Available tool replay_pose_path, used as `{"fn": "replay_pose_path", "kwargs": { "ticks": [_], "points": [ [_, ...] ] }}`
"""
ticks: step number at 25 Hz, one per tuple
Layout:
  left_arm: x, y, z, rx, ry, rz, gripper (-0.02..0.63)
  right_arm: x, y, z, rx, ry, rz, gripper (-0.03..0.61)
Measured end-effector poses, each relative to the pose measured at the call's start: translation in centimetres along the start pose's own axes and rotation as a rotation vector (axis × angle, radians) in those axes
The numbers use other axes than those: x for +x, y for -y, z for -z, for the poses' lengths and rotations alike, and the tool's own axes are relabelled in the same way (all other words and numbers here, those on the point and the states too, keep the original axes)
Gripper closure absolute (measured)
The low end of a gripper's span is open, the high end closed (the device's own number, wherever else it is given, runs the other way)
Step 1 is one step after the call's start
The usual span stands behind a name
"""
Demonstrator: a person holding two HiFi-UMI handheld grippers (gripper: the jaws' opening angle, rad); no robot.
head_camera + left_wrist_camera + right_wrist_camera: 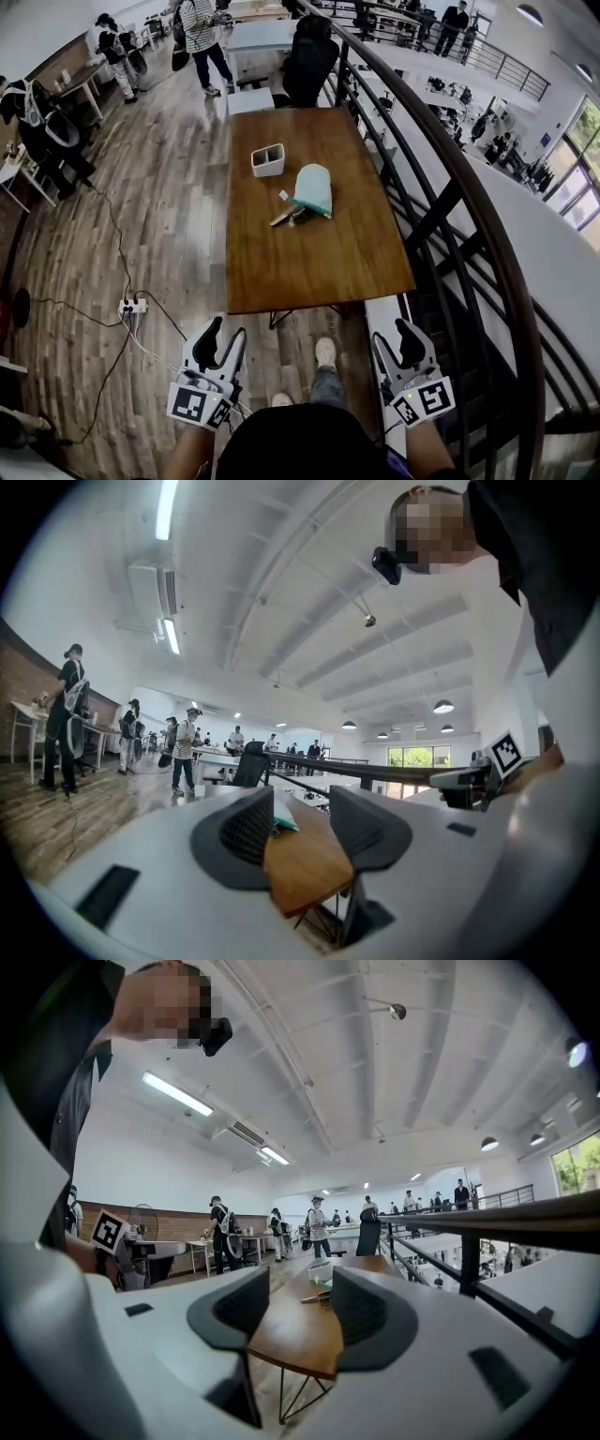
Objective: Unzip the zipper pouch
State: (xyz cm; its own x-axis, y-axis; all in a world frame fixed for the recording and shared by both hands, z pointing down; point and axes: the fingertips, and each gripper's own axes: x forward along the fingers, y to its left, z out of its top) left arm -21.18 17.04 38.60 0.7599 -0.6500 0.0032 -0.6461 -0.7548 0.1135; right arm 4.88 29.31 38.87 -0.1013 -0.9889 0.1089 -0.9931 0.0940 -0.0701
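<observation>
Left hand-held gripper (223, 339): jaws spread, nothing between them, held short of the near edge of the surface (319, 258).
Right hand-held gripper (394, 336): jaws spread, empty, also short of that edge.
Pouch (312, 190): pale teal, lying mid-surface, near a white box (268, 160).

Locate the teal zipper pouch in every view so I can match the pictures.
Head view: the teal zipper pouch lies mid-table, right of the white two-slot container.
Left gripper view: a teal sliver shows between the jaws, against the left one.
Right gripper view: small and pale, far along the table, between the jaws.
Shared landmark: the brown wooden table.
</observation>
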Motion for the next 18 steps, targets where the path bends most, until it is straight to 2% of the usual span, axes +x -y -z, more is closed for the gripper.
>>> {"fn": "replay_pose_path", "kwargs": {
  "ticks": [9, 18],
  "points": [
    [6.4, -1.3, -2.4, 0.031, 0.011, -0.072, 0.423, 8.7, 5.6, -2.5, -0.027, 0.016, -0.118, 0.377],
    [12.3, -2.1, -1.2, 0.031, -0.007, -0.136, 0.423, 14.3, 10.9, -2.3, -0.029, -0.005, -0.179, 0.382]
  ]
}}
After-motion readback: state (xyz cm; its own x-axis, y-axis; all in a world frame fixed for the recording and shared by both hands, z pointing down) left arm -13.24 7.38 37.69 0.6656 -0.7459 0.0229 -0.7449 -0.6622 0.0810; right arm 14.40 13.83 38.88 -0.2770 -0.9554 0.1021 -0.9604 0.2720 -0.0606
